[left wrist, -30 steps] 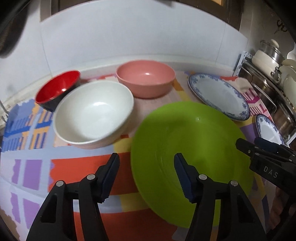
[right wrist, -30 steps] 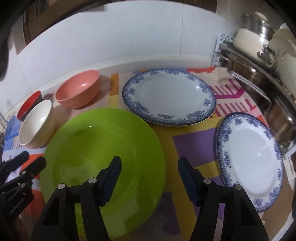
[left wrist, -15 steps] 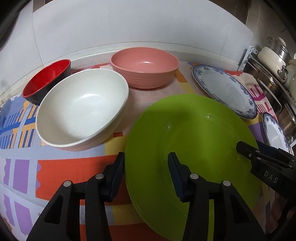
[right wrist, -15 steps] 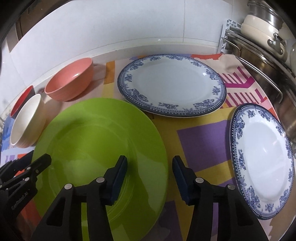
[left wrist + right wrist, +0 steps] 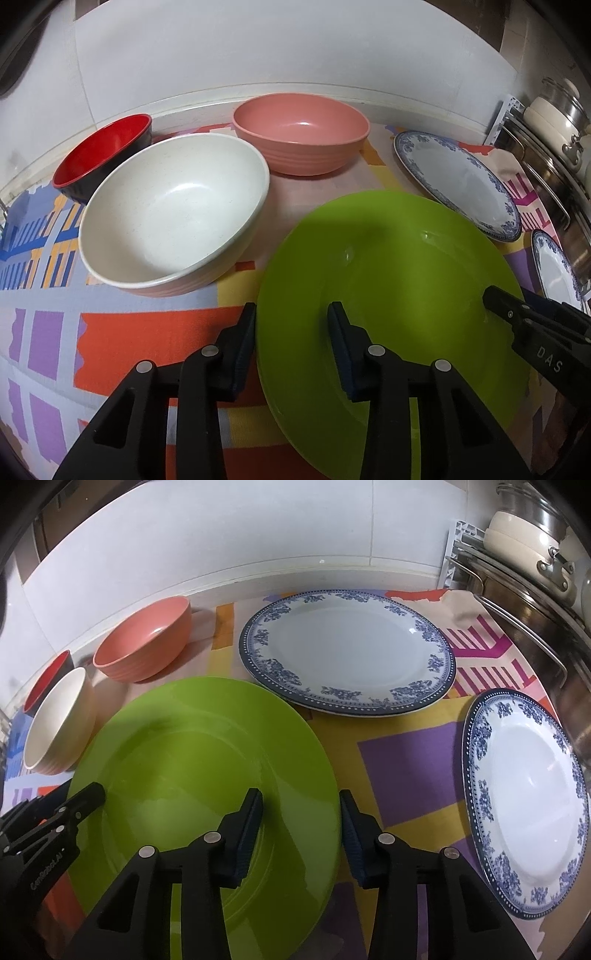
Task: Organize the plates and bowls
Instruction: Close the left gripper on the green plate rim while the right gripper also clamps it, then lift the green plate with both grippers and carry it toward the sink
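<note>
A large green plate (image 5: 406,258) (image 5: 192,746) lies on the patterned cloth. My left gripper (image 5: 291,314) straddles its left rim, one finger outside the edge and the other over the plate, jaws closing. My right gripper (image 5: 301,797) straddles the opposite rim the same way, jaws also closing. Neither pair of pads presses on the plate. Behind it stand a white bowl (image 5: 173,218), a pink bowl (image 5: 301,129) and a red bowl (image 5: 99,155). Two blue-rimmed white plates (image 5: 347,653) (image 5: 528,794) lie to the right.
A metal rack with pots and lids (image 5: 535,572) stands along the right side. A white tiled wall (image 5: 295,48) closes off the back. The colourful cloth (image 5: 406,760) shows between the green plate and the blue-rimmed plates.
Both grippers' jaws have narrowed around the green plate's opposite rims. The dishes have not moved.
</note>
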`<state>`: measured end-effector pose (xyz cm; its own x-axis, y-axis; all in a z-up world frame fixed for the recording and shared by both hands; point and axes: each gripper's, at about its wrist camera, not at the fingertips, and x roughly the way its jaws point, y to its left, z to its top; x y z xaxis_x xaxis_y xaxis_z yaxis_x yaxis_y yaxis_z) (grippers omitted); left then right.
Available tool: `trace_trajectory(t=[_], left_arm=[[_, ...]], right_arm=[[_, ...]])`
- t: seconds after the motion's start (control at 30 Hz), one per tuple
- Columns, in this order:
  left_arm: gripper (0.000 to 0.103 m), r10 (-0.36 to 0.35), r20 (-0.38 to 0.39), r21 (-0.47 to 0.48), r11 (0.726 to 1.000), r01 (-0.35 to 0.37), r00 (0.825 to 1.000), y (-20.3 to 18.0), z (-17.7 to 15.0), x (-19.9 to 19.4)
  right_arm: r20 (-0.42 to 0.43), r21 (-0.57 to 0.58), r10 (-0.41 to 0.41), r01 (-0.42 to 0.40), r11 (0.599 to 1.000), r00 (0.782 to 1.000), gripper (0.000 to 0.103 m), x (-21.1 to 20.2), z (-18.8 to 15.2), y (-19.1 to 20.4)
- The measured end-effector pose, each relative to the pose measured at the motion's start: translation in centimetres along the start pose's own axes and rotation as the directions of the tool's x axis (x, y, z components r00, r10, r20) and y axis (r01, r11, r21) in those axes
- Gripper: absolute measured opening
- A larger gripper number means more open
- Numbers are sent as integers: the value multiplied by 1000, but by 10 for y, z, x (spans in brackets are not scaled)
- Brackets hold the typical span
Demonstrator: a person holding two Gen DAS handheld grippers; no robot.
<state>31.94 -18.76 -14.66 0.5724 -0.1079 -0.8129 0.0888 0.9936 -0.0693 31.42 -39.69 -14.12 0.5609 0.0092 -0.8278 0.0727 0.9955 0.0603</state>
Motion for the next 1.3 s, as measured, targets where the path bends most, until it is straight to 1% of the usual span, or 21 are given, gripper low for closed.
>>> trace_trajectory(t=[0.17,0.4,0.57,0.87,1.3], left_arm=[[38,-1,7,-8,1000,1,1000,1,-6,-8],[38,-13,38,2,1000,13,999,0,-17,-32],[38,-6,52,-5,1000,6,999,5,-25,-51],[38,43,85,-31,999,-40,995,28,-46,-87],[38,144,75,-124,983,-134,987,83,-78,-118]], right_arm=[[6,-17,-5,6,1000,1000,42,-7,-5,4],[26,-24,-22,22,999,999,42,-30,-16,6],[36,-30,-26,27,999,999,42,-48,-25,12],[59,-62,9,-5,998,998,42,-77,-42,34],[43,-168,106,-98,981,993,42,-90,-64,94]])
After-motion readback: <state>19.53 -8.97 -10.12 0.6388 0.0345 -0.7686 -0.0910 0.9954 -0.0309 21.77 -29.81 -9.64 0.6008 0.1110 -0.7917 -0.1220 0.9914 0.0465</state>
